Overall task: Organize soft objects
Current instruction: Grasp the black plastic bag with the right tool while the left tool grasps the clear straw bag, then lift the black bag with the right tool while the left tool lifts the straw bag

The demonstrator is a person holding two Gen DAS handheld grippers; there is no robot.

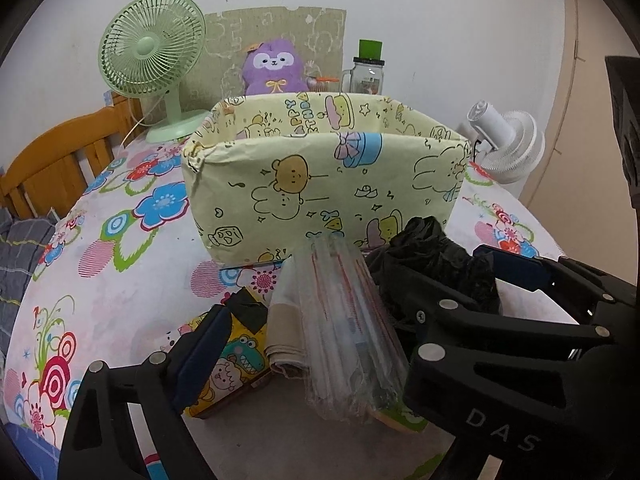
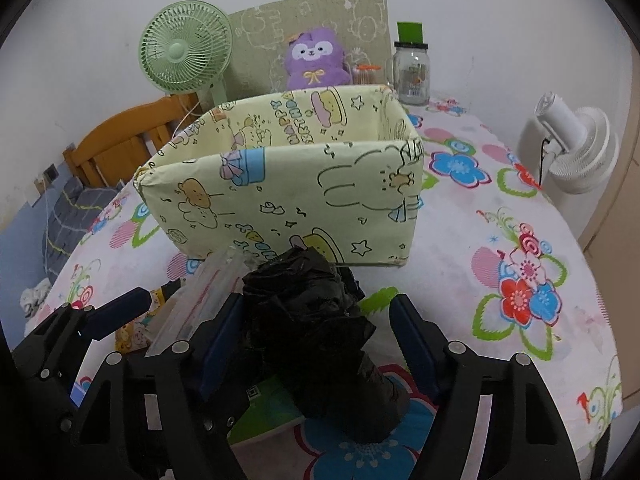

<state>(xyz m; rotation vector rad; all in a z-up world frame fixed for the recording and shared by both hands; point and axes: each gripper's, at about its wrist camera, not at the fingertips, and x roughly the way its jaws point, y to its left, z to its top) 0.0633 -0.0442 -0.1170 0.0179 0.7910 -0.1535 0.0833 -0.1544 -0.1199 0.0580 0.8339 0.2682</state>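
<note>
A crumpled black plastic bag (image 2: pixel 316 332) lies on the floral tablecloth (image 2: pixel 480 216) between the fingers of my right gripper (image 2: pixel 316 340). The left pad is close against it and the right pad (image 2: pixel 408 332) stands apart, so the gripper is open. My left gripper (image 1: pixel 320 340) is open around a roll of clear plastic bags (image 1: pixel 348 328) with red print. A folded beige cloth (image 1: pixel 284 332) and a yellow cartoon-print pack (image 1: pixel 236 356) lie there too, and no pad touches them. Just behind stands a pale yellow cartoon-print box (image 1: pixel 320 184) (image 2: pixel 280 200), open-topped.
Behind the box are a green desk fan (image 1: pixel 150 52), a purple plush toy (image 1: pixel 274 66) and a glass jar (image 1: pixel 368 72) with a green lid, all near the wall. A white fan (image 2: pixel 576 152) stands off the right edge. A wooden frame (image 1: pixel 52 160) borders the left.
</note>
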